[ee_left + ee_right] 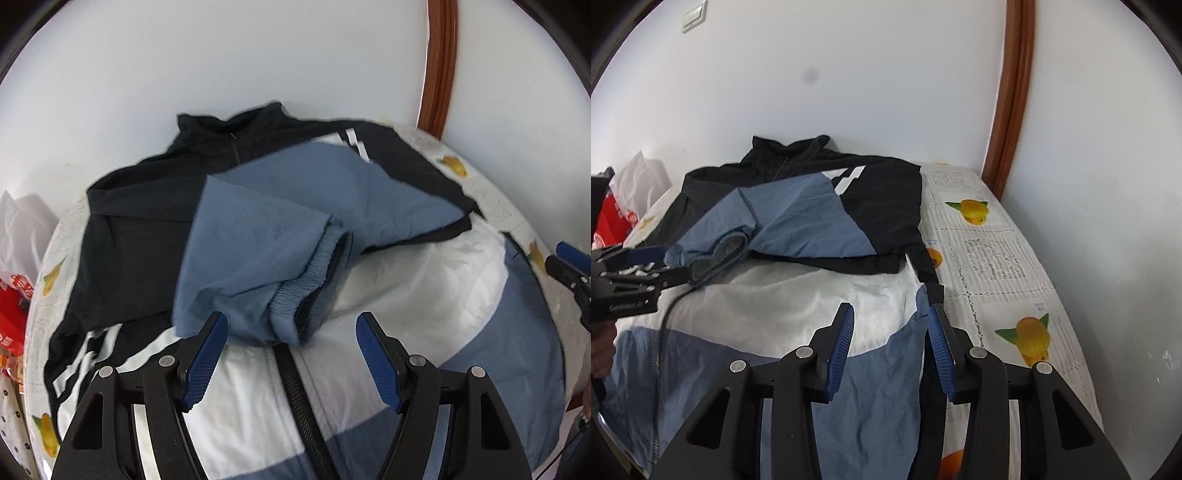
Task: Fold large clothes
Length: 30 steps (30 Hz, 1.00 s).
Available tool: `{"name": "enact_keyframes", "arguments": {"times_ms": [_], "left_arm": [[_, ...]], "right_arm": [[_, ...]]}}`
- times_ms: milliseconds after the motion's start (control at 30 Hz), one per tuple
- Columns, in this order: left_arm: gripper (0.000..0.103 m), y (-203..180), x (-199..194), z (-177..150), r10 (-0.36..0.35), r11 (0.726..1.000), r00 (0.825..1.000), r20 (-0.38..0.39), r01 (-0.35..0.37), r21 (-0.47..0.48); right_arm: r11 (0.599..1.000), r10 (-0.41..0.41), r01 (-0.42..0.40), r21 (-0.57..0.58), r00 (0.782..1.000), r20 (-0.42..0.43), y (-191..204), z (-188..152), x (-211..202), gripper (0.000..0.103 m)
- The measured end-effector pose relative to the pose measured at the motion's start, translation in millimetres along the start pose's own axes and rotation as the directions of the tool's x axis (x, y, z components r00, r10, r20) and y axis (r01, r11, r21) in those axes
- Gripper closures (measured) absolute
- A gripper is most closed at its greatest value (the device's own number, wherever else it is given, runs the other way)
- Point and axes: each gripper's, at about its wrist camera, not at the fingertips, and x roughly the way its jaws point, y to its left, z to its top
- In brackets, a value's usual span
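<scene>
A big jacket (pixel 798 221) lies spread out on the bed (pixel 993 254). It is black at the top, with blue and white parts lower down. One blue sleeve (pixel 258 254) is folded across the middle of the jacket, and its stretchy cuff (pixel 314 291) lies on the white part. The collar points to the white wall (pixel 849 74).

The left gripper (pixel 291 354) hangs just over the jacket, close to the cuff. Its blue pads stand wide apart and nothing is between them.

The right gripper (pixel 891 343) is over the right edge of the jacket, where the blue and white cloth ends. Its pads stand closer together, with a gap between them. The jacket edge shows in that gap, but I cannot tell if the pads pinch it.

The bed cover has yellow fruit pictures (pixel 975 210) on it. A white bag (pixel 22 225) and a red box (pixel 13 314) sit at the left side of the bed. A brown wooden door frame (pixel 1008 110) stands by the wall.
</scene>
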Motion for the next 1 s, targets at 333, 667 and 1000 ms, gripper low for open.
{"name": "enact_keyframes", "arguments": {"times_ms": [333, 667, 1000], "left_arm": [[0.051, -18, 40, 5, 0.089, 0.993, 0.995, -0.040, -0.086, 0.081], [0.091, -1, 29, 12, 0.094, 0.995, 0.995, -0.025, -0.093, 0.040], [0.094, 77, -18, 21, 0.058, 0.992, 0.994, 0.089, -0.048, -0.118]], "right_arm": [[0.999, 0.048, -0.048, 0.013, 0.998, -0.049, -8, -6, 34, 0.062], [0.999, 0.046, -0.047, -0.002, 0.996, -0.076, -3, -7, 36, 0.062], [1.000, 0.023, -0.023, 0.003, 0.999, -0.035, 22, 11, 14, 0.062]]}}
